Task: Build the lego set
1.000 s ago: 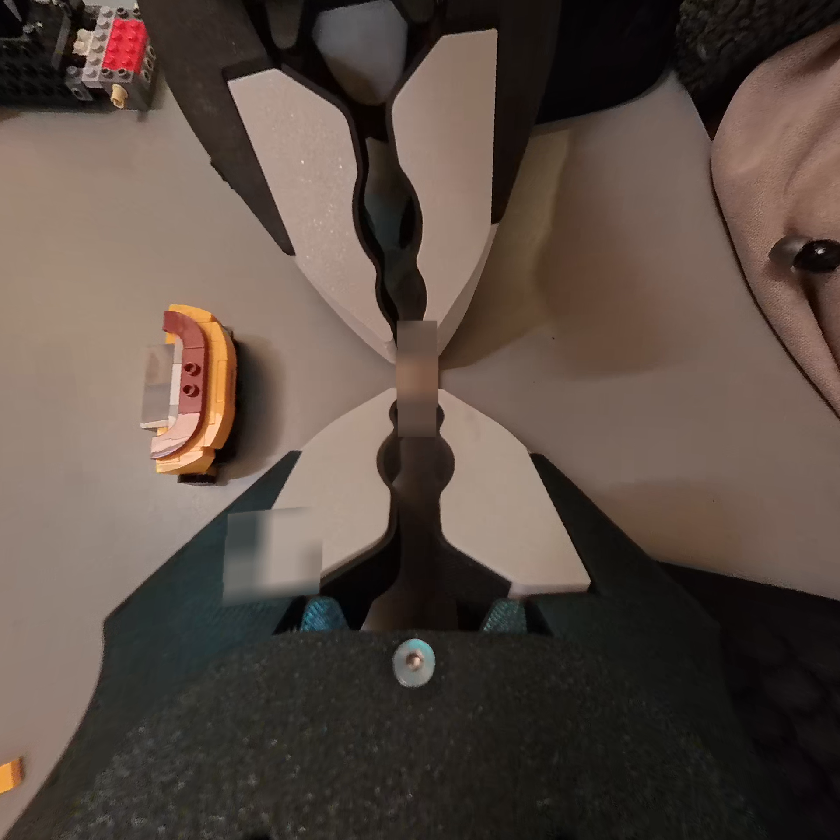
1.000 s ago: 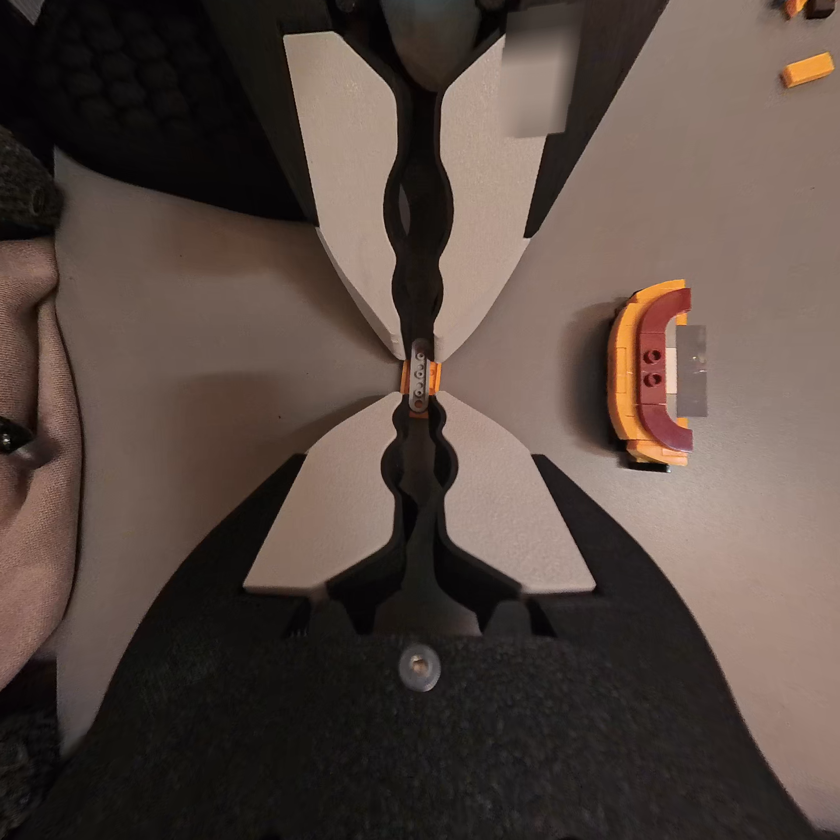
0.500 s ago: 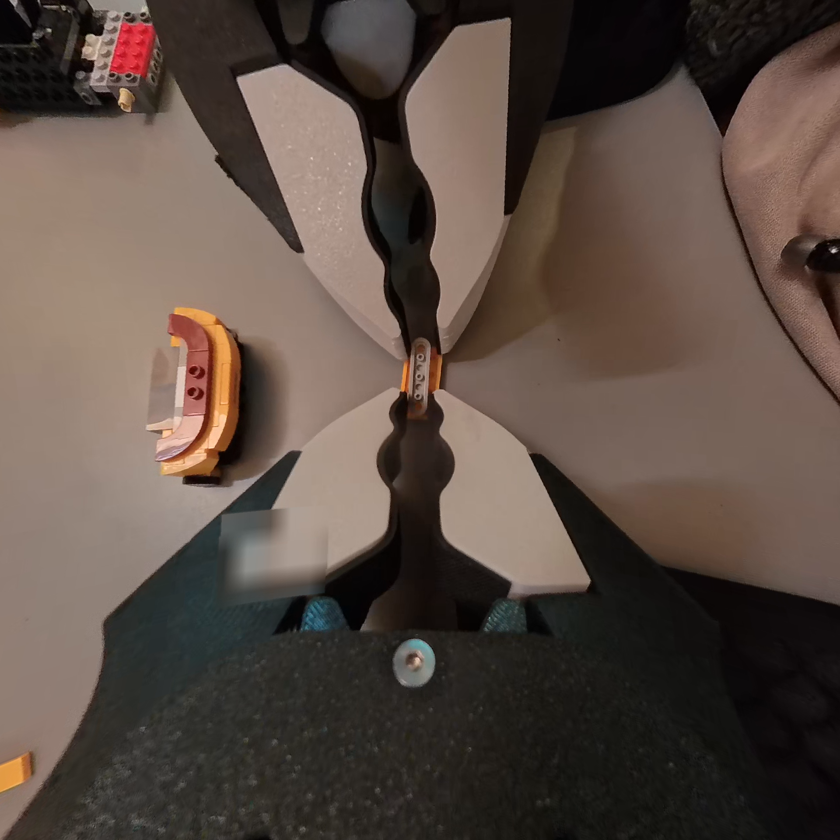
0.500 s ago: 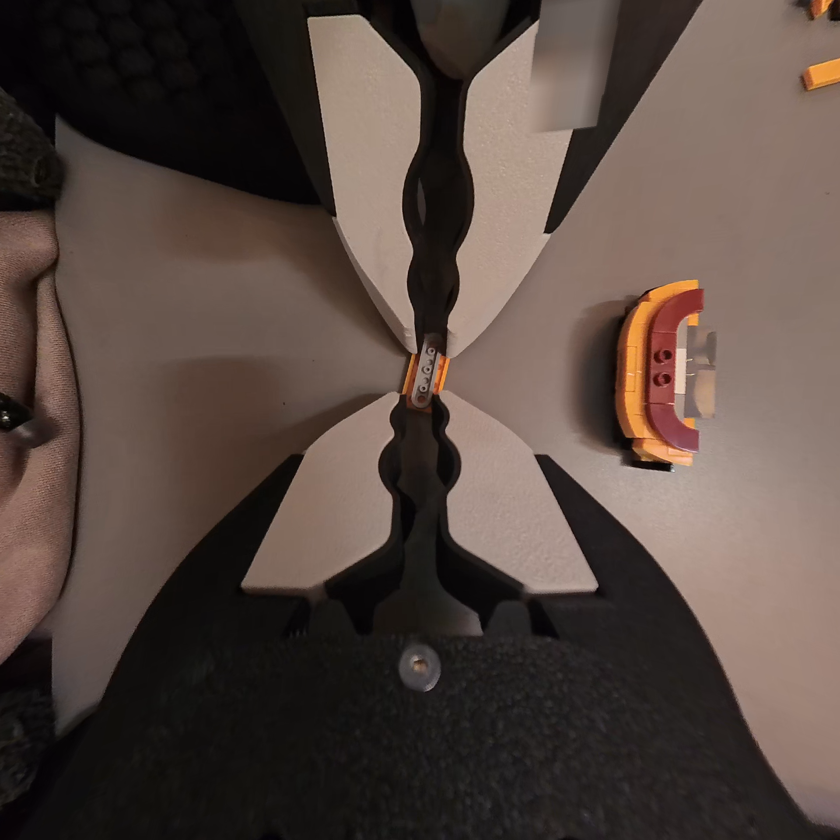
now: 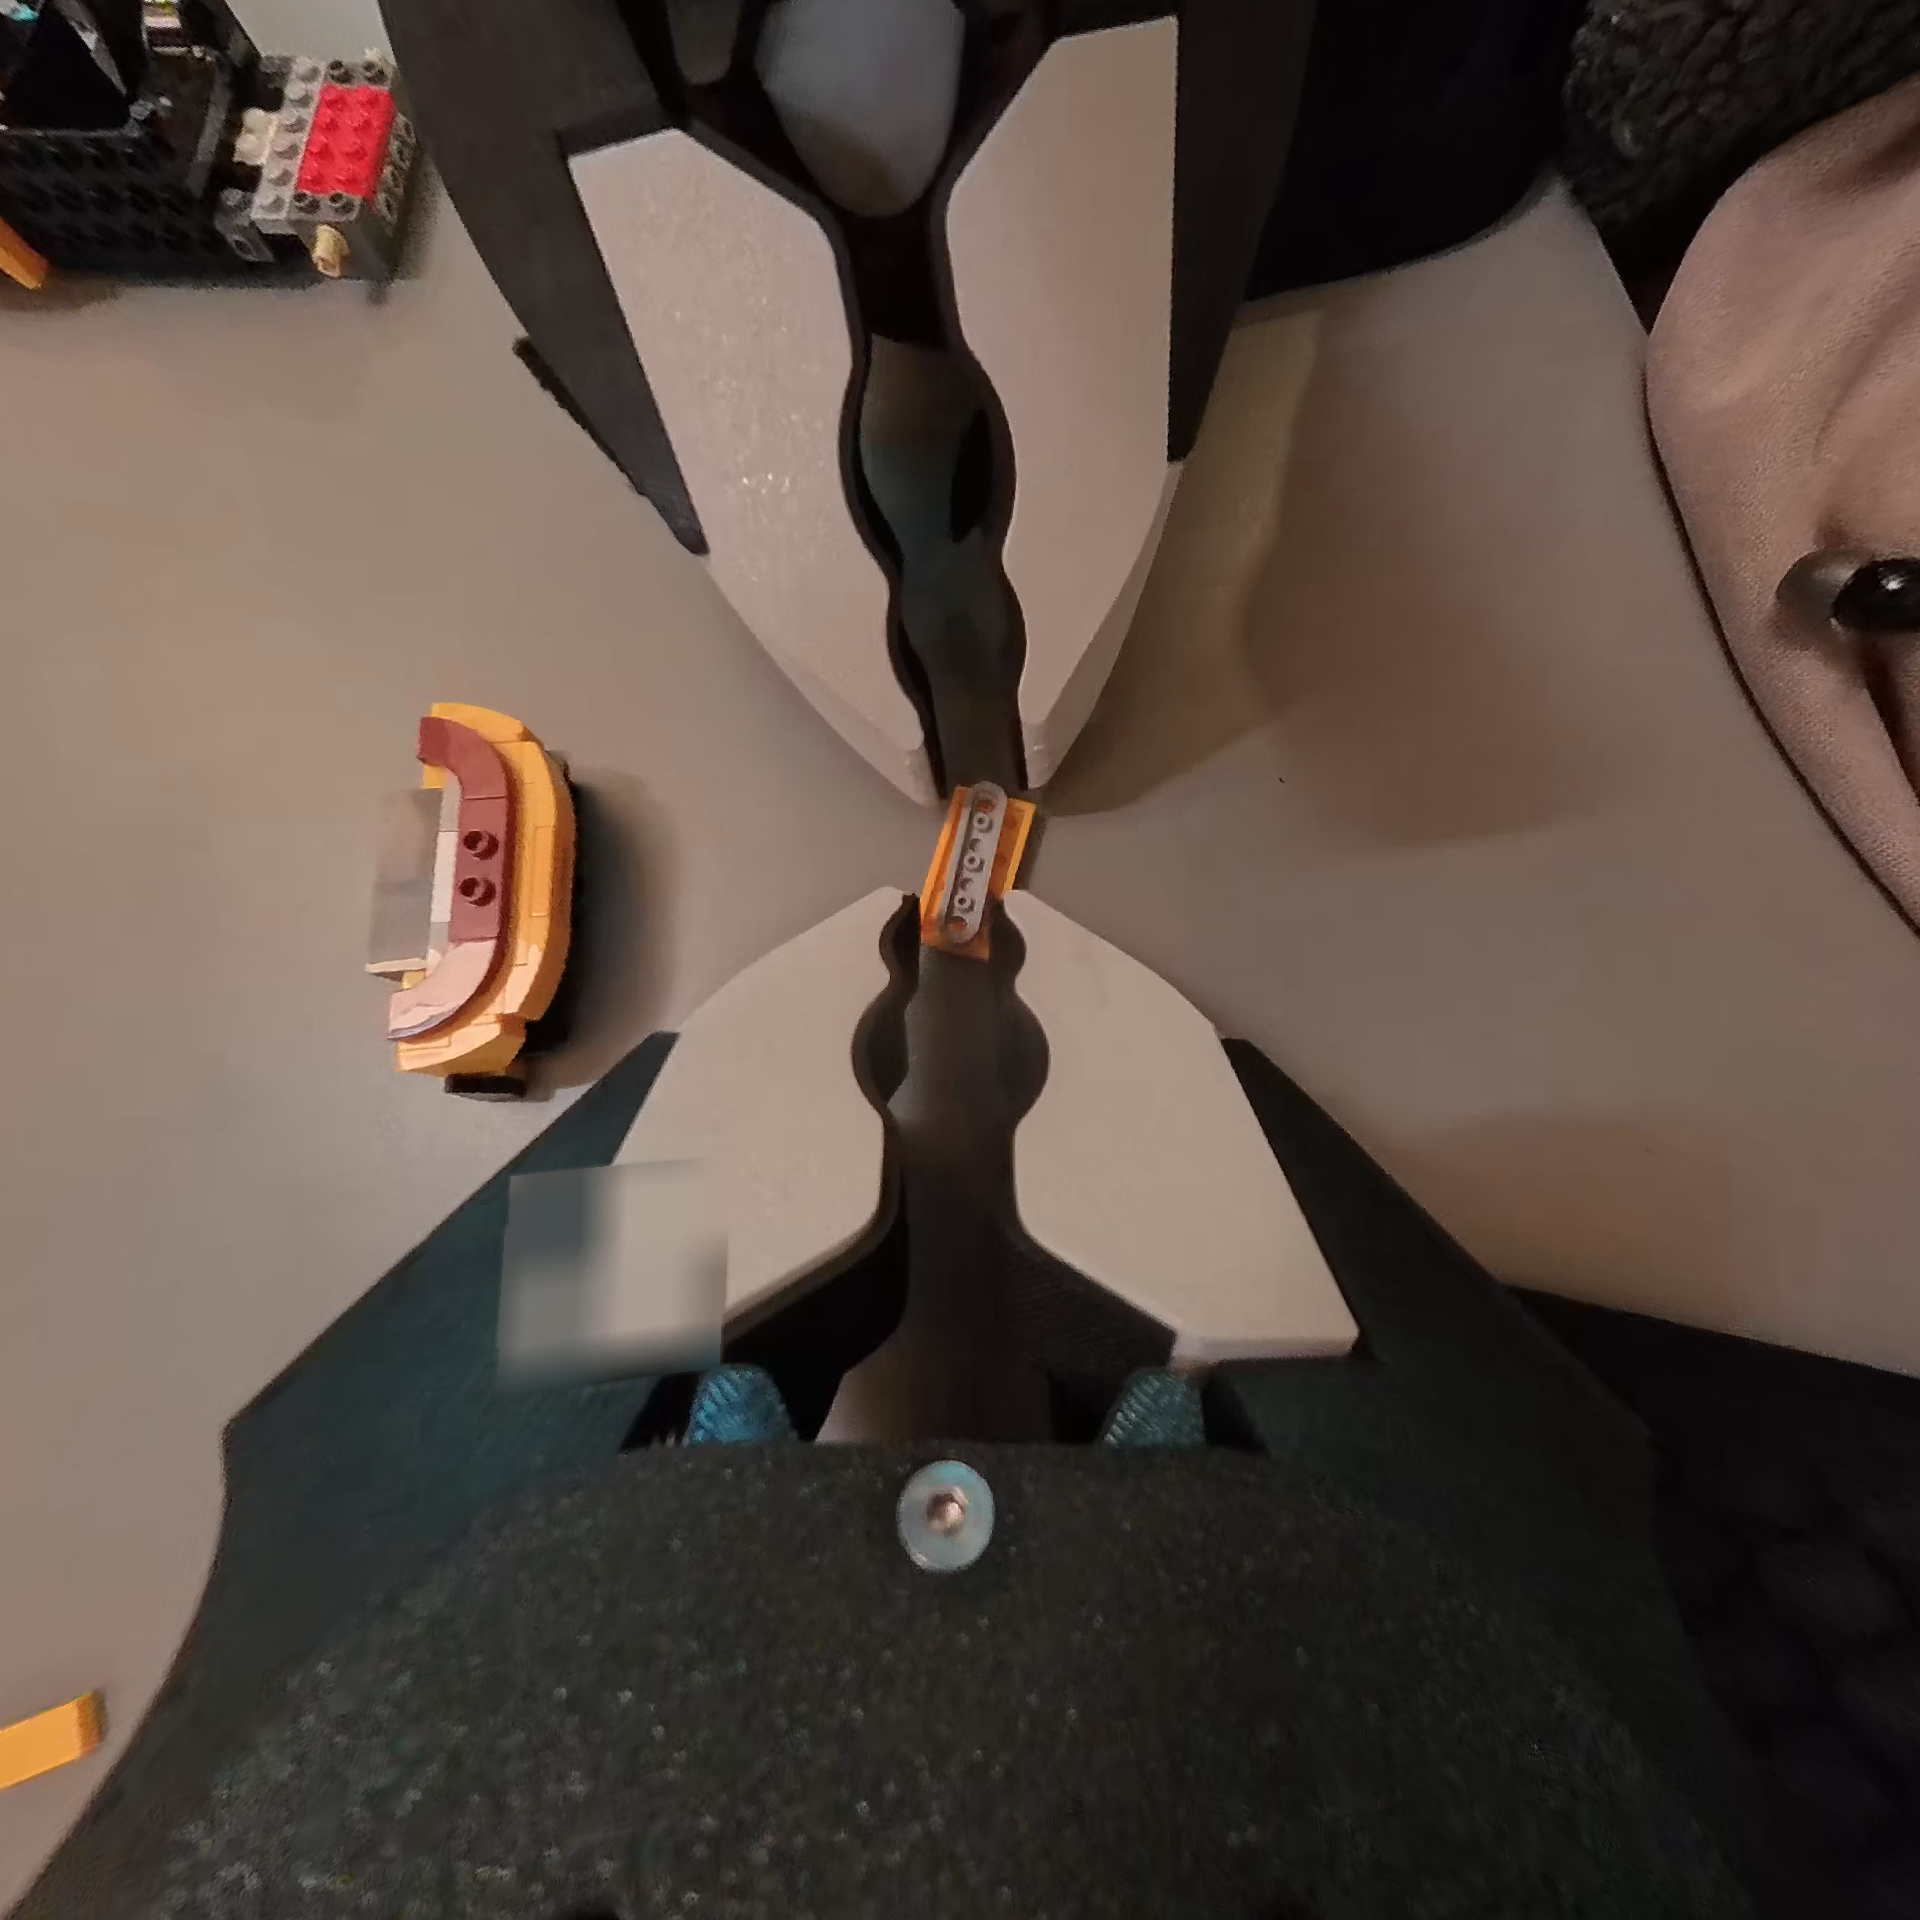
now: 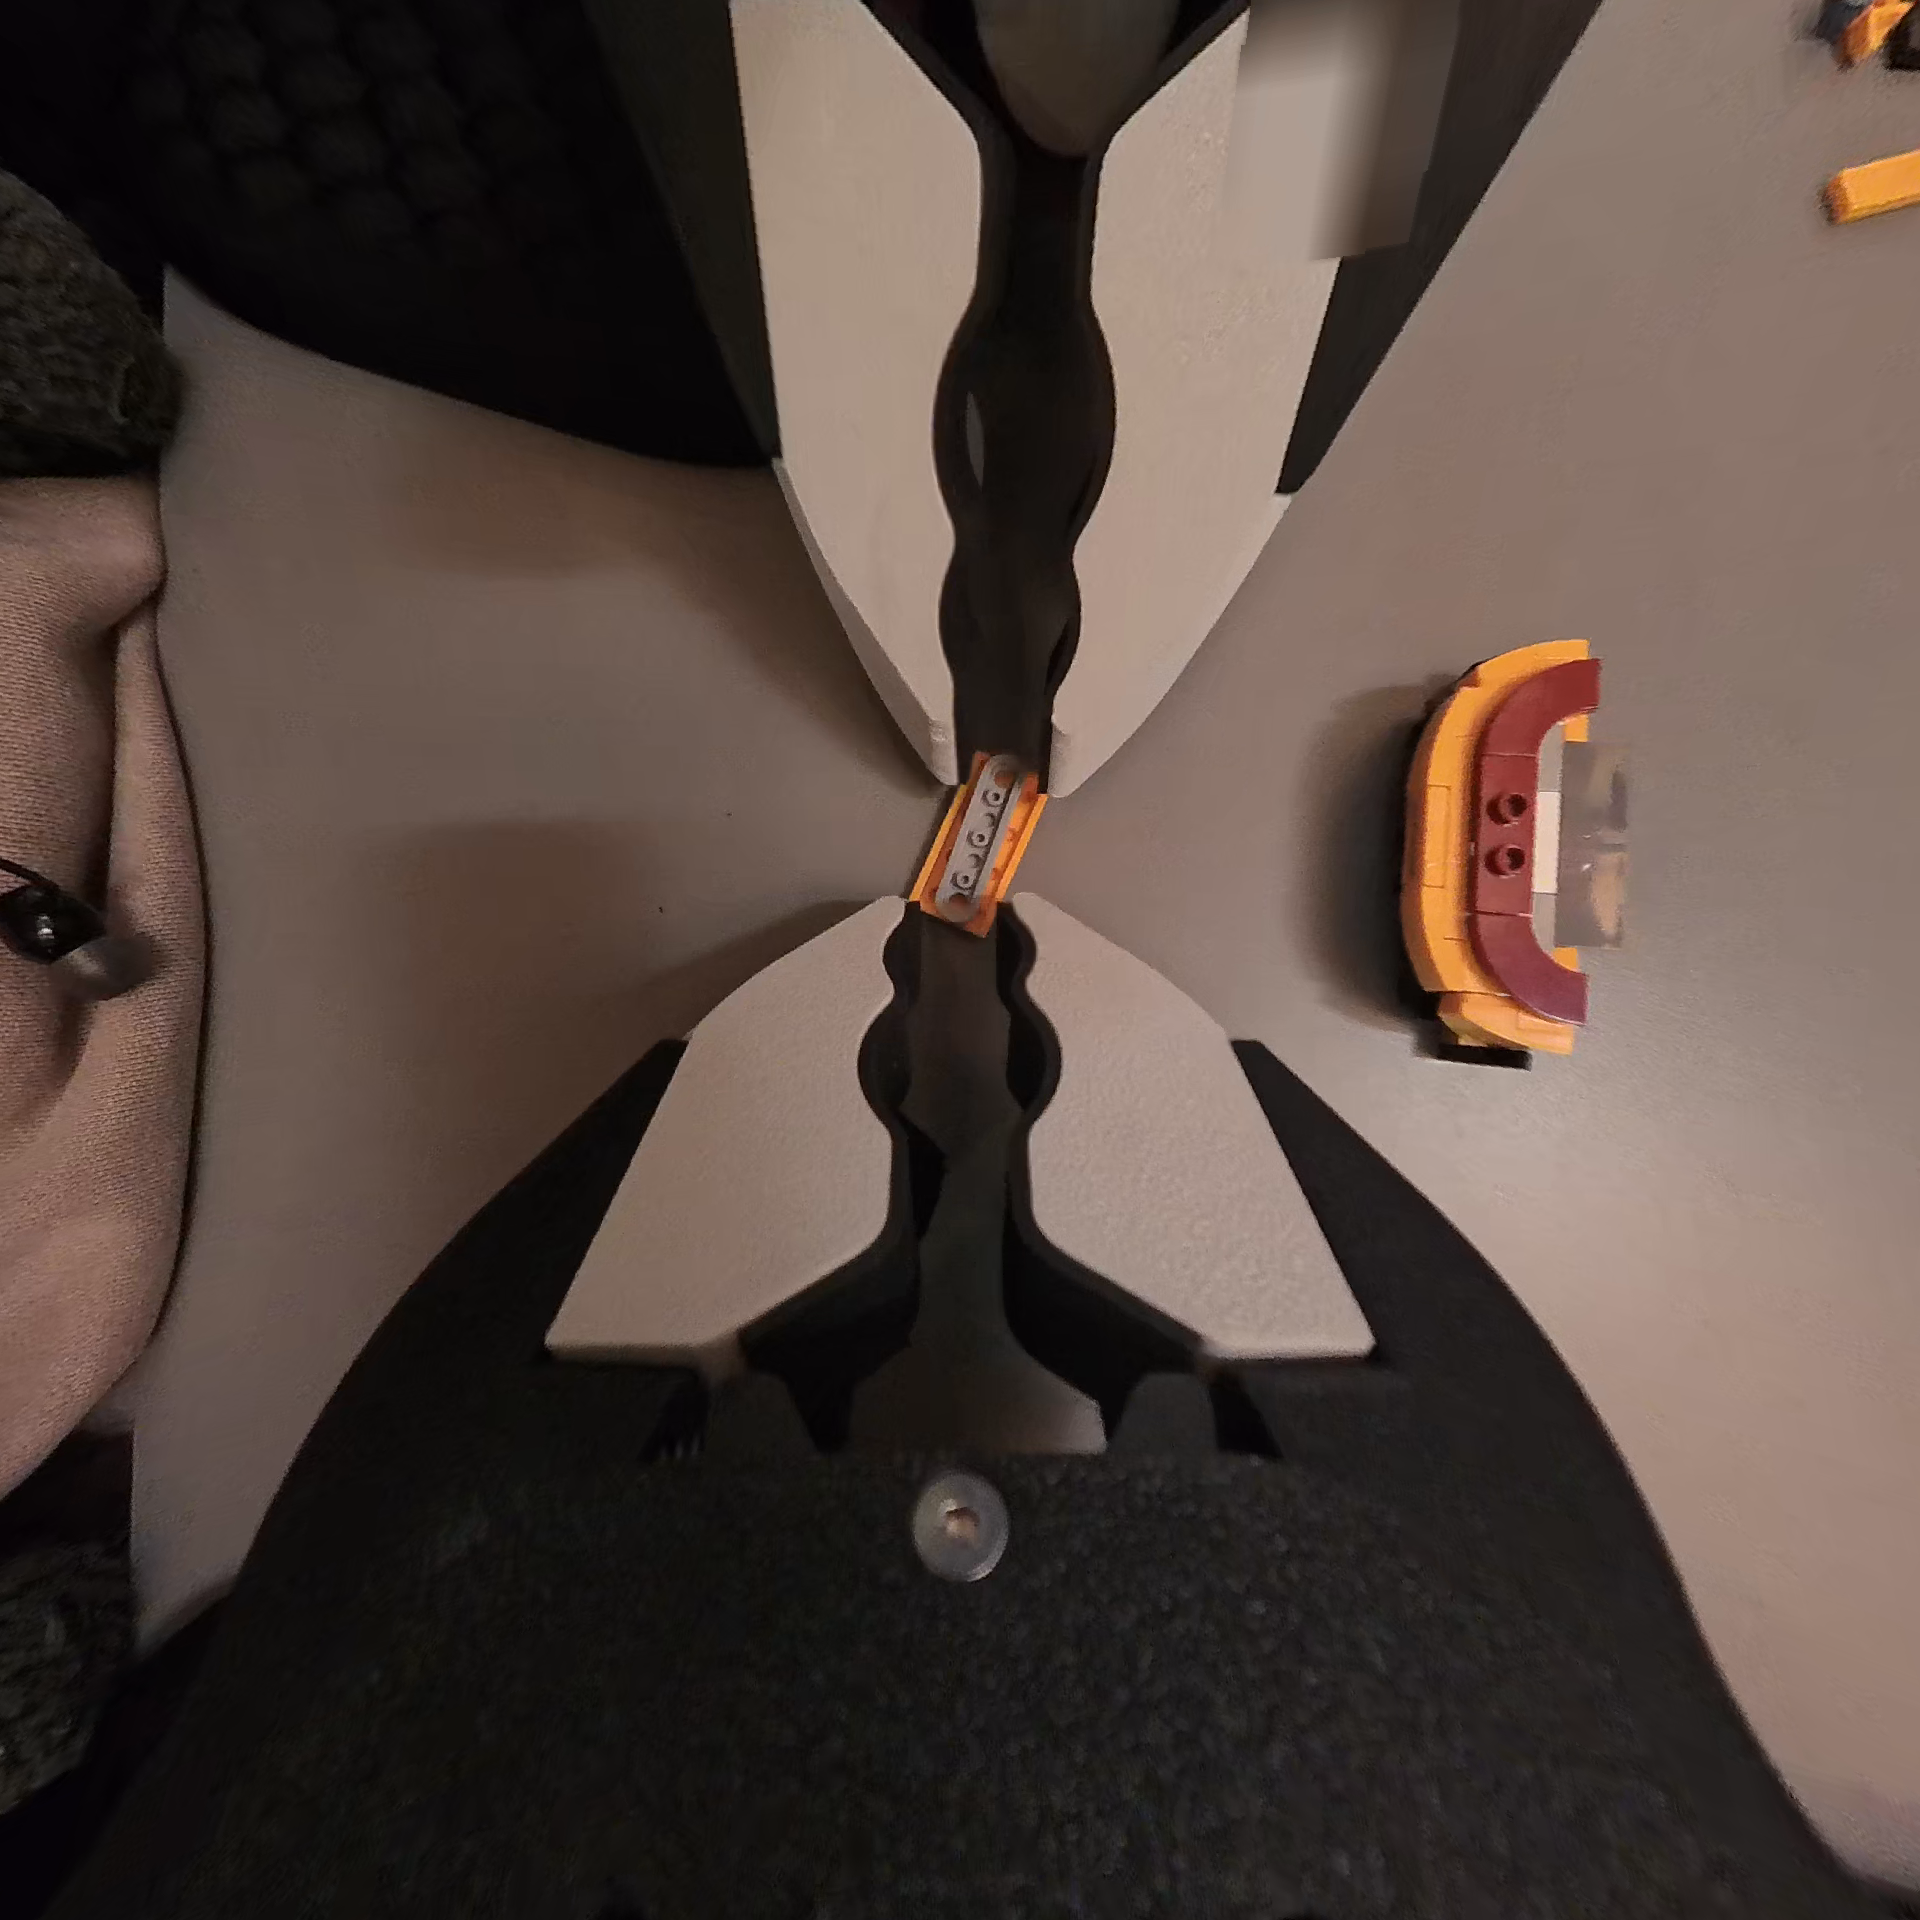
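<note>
The small orange plate with a grey studded strip on top (image 5: pixel 977 868) is pinched tip to tip between the two grippers, above the grey table (image 5: pixel 208 520). The left gripper (image 5: pixel 961 920) is clamped on its near end, and the right gripper (image 6: pixel 961 904) is clamped on its other end; each shows opposite the other in both wrist views. The plate (image 6: pixel 977 847) lies skewed across the line of the fingers.

Well apart from the plate, on the table, rests the curved orange-and-maroon brick assembly with a clear panel (image 5: pixel 478 894), also seen from the right wrist (image 6: pixel 1507 847).

Only the left wrist view shows the black studded build with red and grey bricks (image 5: pixel 208 156), far beyond the curved assembly. Only the right wrist view shows a loose orange bar (image 6: pixel 1870 187) far from the plate.

Half a second ago the plate sat nearly in line with the fingers; it has since twisted.
</note>
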`<control>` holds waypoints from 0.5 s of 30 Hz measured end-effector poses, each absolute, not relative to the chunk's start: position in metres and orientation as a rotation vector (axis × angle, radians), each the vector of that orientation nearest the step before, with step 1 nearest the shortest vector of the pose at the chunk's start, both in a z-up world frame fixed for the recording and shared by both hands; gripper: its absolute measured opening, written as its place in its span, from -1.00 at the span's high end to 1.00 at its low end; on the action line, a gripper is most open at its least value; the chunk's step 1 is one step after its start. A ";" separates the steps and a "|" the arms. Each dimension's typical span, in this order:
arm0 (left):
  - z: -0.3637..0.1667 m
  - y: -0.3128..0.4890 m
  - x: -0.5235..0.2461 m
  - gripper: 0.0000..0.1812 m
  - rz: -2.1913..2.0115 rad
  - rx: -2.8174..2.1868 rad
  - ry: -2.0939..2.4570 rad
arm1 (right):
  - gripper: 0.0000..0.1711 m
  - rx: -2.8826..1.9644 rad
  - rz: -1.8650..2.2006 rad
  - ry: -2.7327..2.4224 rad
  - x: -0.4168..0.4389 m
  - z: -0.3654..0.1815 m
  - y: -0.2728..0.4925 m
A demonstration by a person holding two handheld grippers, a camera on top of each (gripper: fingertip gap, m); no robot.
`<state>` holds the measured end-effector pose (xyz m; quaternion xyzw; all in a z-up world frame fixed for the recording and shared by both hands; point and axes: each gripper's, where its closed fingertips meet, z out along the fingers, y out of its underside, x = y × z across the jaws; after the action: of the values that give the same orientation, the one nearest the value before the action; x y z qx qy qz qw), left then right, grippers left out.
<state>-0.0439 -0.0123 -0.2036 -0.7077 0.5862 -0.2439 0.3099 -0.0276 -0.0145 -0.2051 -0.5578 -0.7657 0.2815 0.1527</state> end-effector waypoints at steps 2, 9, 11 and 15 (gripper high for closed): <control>-0.205 -0.013 -0.044 0.84 -0.645 -1.871 1.554 | 0.81 -1.599 0.805 -2.198 -0.028 -0.205 -0.015; -0.211 -0.014 -0.041 0.76 -0.622 -1.876 1.582 | 0.73 -1.612 0.766 -2.212 -0.028 -0.211 -0.016; -0.213 -0.014 -0.042 0.79 -0.610 -1.881 1.589 | 0.76 -1.609 0.753 -2.209 -0.029 -0.212 -0.016; -0.213 -0.013 -0.042 0.82 -0.602 -1.886 1.580 | 0.81 -1.609 0.737 -2.203 -0.030 -0.212 -0.013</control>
<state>-0.0422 -0.0127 -0.2128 -0.7104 0.5950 -0.2266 0.2998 -0.0295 -0.0135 -0.2122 -0.5625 -0.7698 0.2575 0.1573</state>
